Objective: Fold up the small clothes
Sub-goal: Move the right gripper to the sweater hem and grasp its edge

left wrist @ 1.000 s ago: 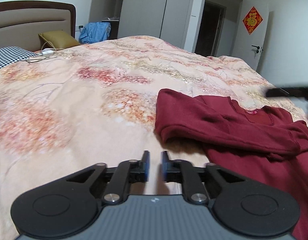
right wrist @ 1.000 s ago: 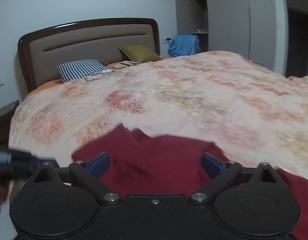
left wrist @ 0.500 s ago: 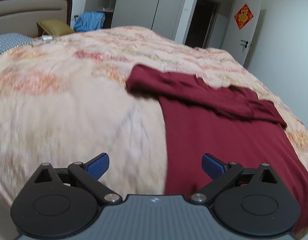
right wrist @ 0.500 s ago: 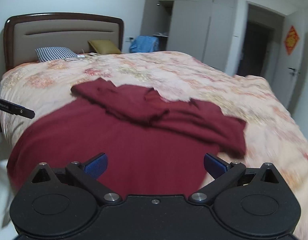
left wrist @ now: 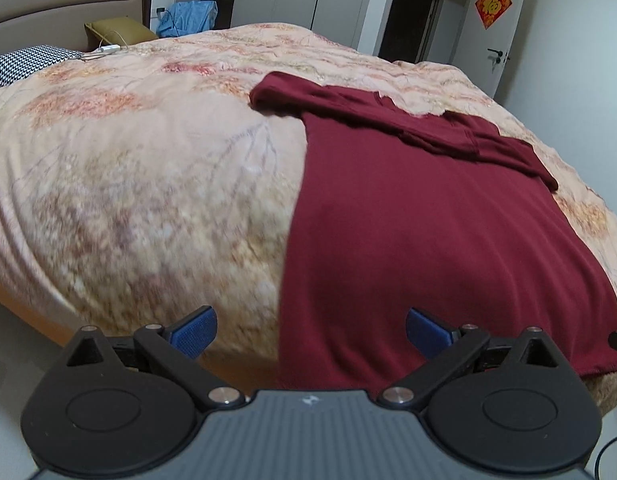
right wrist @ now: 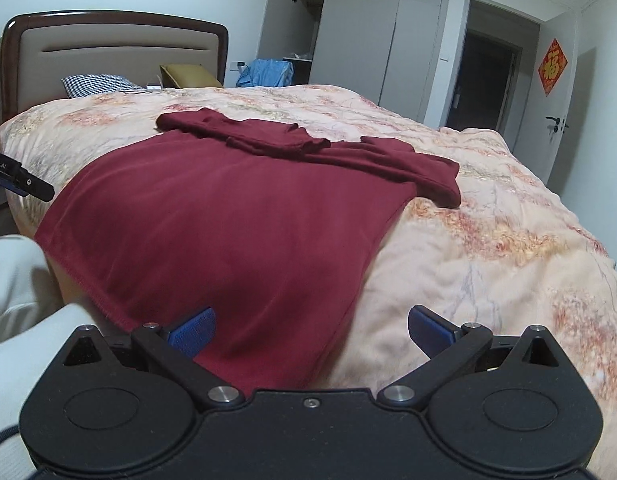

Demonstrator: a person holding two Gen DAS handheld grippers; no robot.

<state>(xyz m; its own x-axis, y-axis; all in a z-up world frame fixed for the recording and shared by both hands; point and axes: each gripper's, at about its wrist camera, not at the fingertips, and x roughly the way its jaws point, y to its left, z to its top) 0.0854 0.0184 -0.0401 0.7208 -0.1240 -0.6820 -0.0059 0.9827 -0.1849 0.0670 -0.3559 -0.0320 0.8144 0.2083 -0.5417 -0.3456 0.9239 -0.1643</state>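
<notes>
A dark red long-sleeved shirt (left wrist: 428, 240) lies flat on the flowered quilt (left wrist: 128, 184), hem toward me, with both sleeves folded across its upper part (left wrist: 388, 120). My left gripper (left wrist: 310, 334) stands wide open at the near edge of the bed; the shirt's left side edge runs between its blue pads (left wrist: 196, 332) without touching them. In the right wrist view the same shirt (right wrist: 236, 224) fills the middle. My right gripper (right wrist: 310, 334) hangs open over its right hem corner, gripping nothing. The left gripper's tip (right wrist: 20, 178) shows at the left edge.
The headboard (right wrist: 116, 52), a checked pillow (right wrist: 96, 84) and an olive cushion (right wrist: 188, 76) are at the far end. A blue garment (right wrist: 268, 72) lies by the open wardrobe (right wrist: 368, 40). White cloth on a person (right wrist: 12, 280) is at lower left.
Both grippers have drawn back from the sleeves to the shirt's hem end at the near edge of the bed. The left jaws went from nearly shut to wide open.
</notes>
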